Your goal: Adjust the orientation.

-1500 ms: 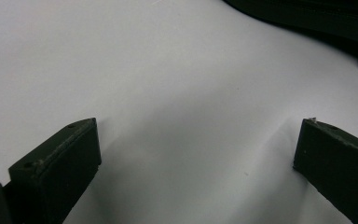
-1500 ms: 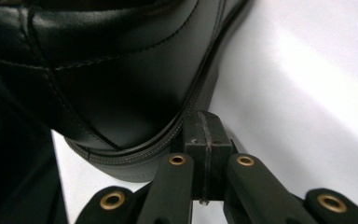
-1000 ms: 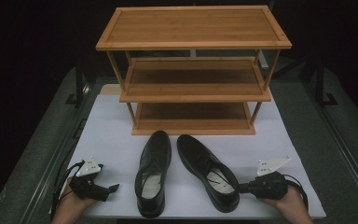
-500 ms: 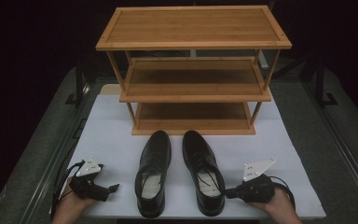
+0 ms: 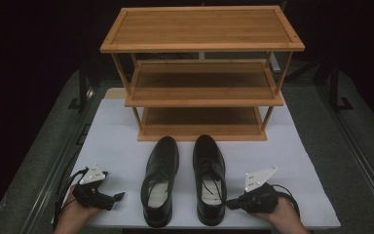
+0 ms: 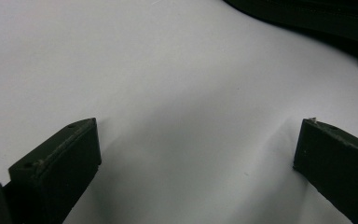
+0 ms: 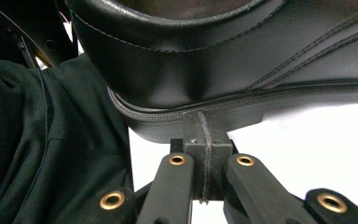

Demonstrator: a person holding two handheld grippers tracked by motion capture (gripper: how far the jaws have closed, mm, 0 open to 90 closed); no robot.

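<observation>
Two black leather shoes stand side by side on the white mat (image 5: 117, 141), toes toward the rack: the left shoe (image 5: 159, 183) and the right shoe (image 5: 210, 178). My right gripper (image 5: 229, 204) lies low at the right shoe's heel. In the right gripper view its jaws are pressed together, shut with nothing between them, and the right gripper's tip (image 7: 204, 135) touches the heel's sole edge (image 7: 223, 60). My left gripper (image 5: 119, 196) rests on the mat left of the left shoe. In the left gripper view the left gripper (image 6: 198, 140) stands open over bare mat.
A three-shelf bamboo shoe rack (image 5: 202, 73) stands at the back of the mat, just beyond the shoes' toes, its shelves bare. Dark grey table surface and metal rails (image 5: 355, 146) flank the mat. Dark clothing (image 7: 42, 154) shows beside the heel.
The right shoe has swung from an angled lie to straight, parallel with the left shoe. My right gripper has moved left at its heel. The left gripper has stayed put.
</observation>
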